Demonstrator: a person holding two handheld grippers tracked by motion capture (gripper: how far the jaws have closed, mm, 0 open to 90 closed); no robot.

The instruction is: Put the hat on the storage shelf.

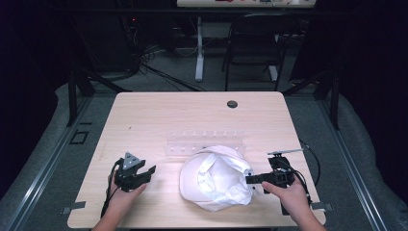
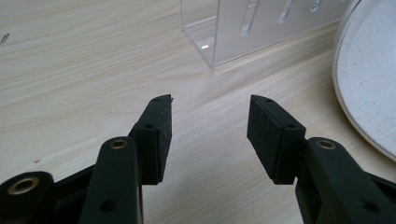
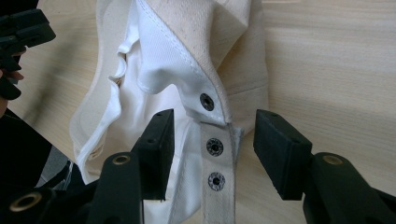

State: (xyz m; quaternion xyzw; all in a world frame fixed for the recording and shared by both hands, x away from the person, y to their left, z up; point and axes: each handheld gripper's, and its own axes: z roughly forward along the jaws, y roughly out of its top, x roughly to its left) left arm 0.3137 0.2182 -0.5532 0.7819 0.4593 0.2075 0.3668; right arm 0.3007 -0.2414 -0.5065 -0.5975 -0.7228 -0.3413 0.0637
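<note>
**A:** What sits on the pale wood-grain table (image 1: 144, 120)?

**B:** A cream fabric cap (image 1: 216, 178), lying upside down toward the near edge, a little right of the middle. Its white lining faces up and looks crumpled. Just beyond it, on the far side, stands a clear acrylic rack with slots (image 1: 204, 143), touching or almost touching the cap's far rim; I cannot tell which.

**A:** And the left gripper (image 1: 146, 172)?

**B:** It is held in the person's left hand (image 1: 122, 195) near the table's left front, apart from the cap. In the left gripper view its two black jaws stand wide apart with only bare table between them. The corner of the clear rack (image 2: 233, 32) is ahead of it and the cap's curved edge (image 2: 369, 84) is off to the right.

**A:** The right gripper (image 1: 251, 179)?

**B:** The right hand (image 1: 288, 195) holds it at the cap's right side, jaws pointing left into the cap. In the right gripper view (image 3: 212, 144) the jaws are spread, one on each side of the cap's cream adjustment strap with metal snap studs (image 3: 215, 158). The pads look apart from the strap, not pressing it.

**A:** Anything else on the table?

**B:** A small dark round grommet hole (image 1: 232, 104) near the far edge.
</note>
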